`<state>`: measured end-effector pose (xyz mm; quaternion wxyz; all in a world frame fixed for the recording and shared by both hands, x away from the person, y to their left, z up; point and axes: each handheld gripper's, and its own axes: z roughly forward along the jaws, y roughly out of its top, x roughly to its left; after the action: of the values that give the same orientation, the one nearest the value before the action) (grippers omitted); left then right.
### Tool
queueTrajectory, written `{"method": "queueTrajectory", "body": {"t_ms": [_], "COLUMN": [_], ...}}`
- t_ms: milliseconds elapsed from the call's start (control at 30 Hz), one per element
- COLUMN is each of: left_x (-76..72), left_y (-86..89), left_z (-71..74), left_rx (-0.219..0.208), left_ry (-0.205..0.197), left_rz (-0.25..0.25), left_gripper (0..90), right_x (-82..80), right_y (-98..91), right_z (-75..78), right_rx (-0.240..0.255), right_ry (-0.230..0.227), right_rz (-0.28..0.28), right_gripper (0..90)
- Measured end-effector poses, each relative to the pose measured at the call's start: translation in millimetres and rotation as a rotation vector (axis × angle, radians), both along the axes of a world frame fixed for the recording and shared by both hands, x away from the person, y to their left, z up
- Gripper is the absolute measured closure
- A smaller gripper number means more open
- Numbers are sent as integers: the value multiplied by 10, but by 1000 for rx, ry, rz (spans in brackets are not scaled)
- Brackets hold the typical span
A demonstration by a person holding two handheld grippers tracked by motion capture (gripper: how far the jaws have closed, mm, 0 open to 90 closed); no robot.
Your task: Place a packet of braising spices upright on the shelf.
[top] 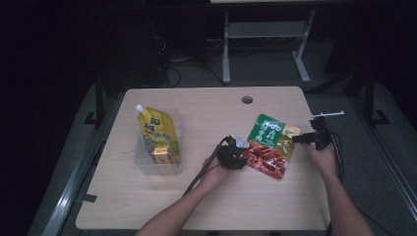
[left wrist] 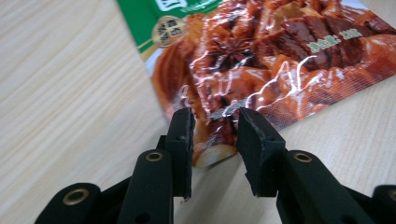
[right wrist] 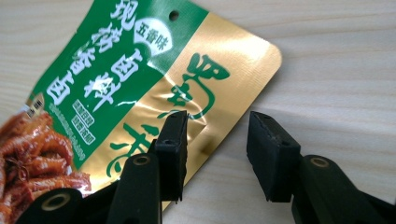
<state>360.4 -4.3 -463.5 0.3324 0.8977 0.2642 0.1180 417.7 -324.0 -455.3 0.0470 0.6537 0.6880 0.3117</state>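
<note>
The left gripper (left wrist: pixel 215 119) fingers grip the packet (top: pixel 269 145) corner, the right gripper (right wrist: pixel 215 123) fingers stand open — the glossy foil may slip.

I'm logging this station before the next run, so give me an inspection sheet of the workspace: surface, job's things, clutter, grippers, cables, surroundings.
Surface: light wooden table with a round hole near the far edge.
Job's things: flat green, gold and red foil snack packet lying on the table.
Clutter: yellow spouted pouch standing in a clear plastic bin.
Grippers: left gripper shut on the packet's near corner; right gripper open at the packet's gold edge, pads not pressing it.
Cables: black cable trailing from the left gripper.
Surroundings: dark room, grey table legs behind.
</note>
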Motion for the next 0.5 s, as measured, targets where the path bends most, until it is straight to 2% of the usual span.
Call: {"method": "queueTrajectory", "body": {"t_ms": [333,500], "left_x": [22,19], "left_y": [-20,-28], "left_z": [13,16], "left_rx": [8,13], "left_ry": [18,17], "left_rz": [-8,-10], "left_gripper": [678,679], "right_x": [123,143], "right_y": [-74,-94], "right_z": [-39,-76], "right_rx": [17,55], "right_ry": [-32,-36], "right_rz": [-20,-23], "right_gripper": [550,567]}}
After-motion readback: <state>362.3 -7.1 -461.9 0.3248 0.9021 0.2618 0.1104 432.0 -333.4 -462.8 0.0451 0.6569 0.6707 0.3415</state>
